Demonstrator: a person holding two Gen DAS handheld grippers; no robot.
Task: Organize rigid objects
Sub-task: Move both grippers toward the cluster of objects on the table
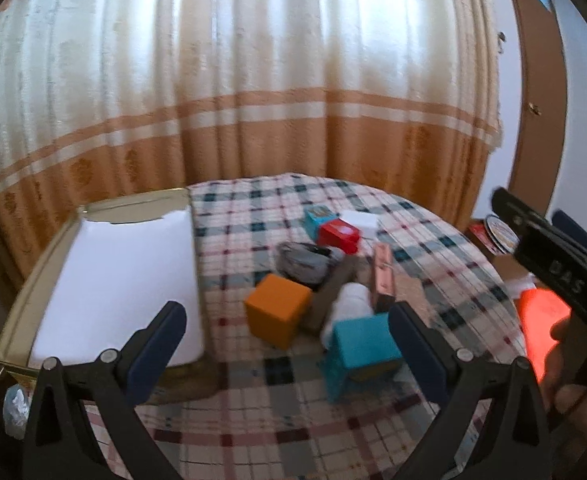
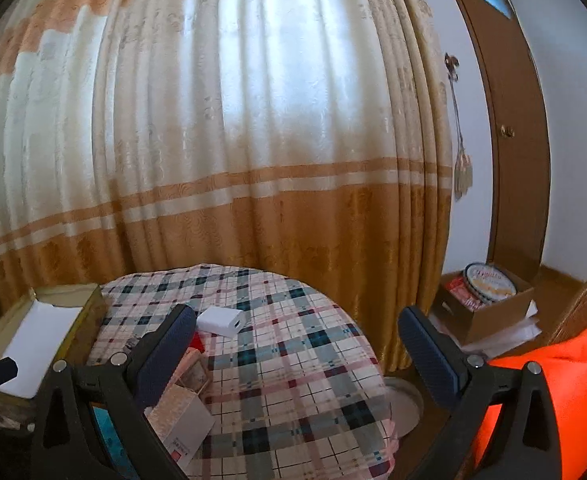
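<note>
Only clear text: white letters "UAS" on the black body of the right gripper (image 1: 565,276), left wrist view (first letter partly blurred). The round tin's (image 2: 489,283) lid lettering and the box (image 2: 181,446) label are unreadable.

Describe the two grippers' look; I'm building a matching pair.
Left gripper and right gripper match: black angular frames, silver bolts, dark blue fingers. Seen from the left camera, the right gripper's black body carries pale lettering. Bright orange clothing shows nearby.
</note>
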